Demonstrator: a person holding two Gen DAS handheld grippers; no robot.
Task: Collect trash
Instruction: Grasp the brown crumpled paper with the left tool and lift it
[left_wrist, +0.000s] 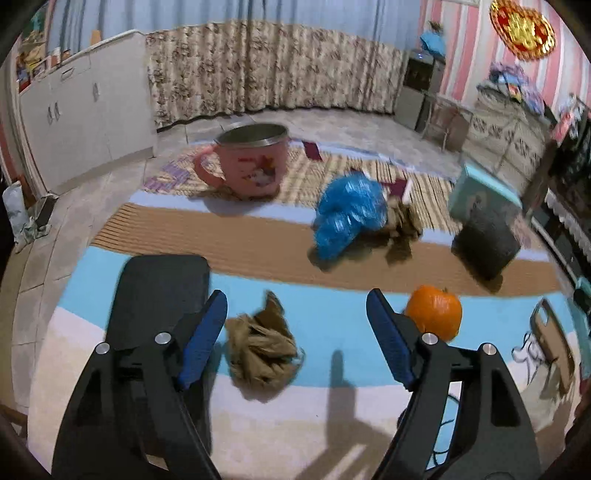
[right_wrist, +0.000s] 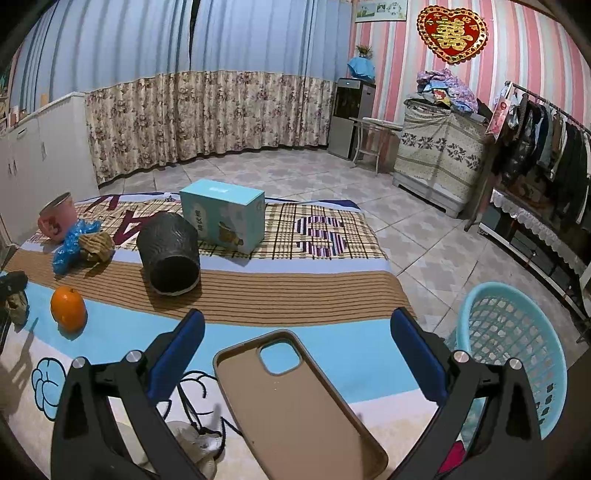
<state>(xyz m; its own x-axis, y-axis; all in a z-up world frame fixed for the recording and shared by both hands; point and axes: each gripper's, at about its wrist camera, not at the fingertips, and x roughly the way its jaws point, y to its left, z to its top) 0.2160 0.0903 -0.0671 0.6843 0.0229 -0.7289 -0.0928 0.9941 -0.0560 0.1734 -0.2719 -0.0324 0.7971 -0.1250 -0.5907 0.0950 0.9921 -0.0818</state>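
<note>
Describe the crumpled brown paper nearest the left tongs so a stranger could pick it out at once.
Start at the striped mat on the floor and find its light blue band. The crumpled brown paper lies there between the open left tongs, left of the orange. Unlike the other brown wad farther back, it lies alone, with no blue plastic bag against it.

Both tongs (left_wrist: 296, 317) (right_wrist: 297, 334) — jaws apart, empty
</note>
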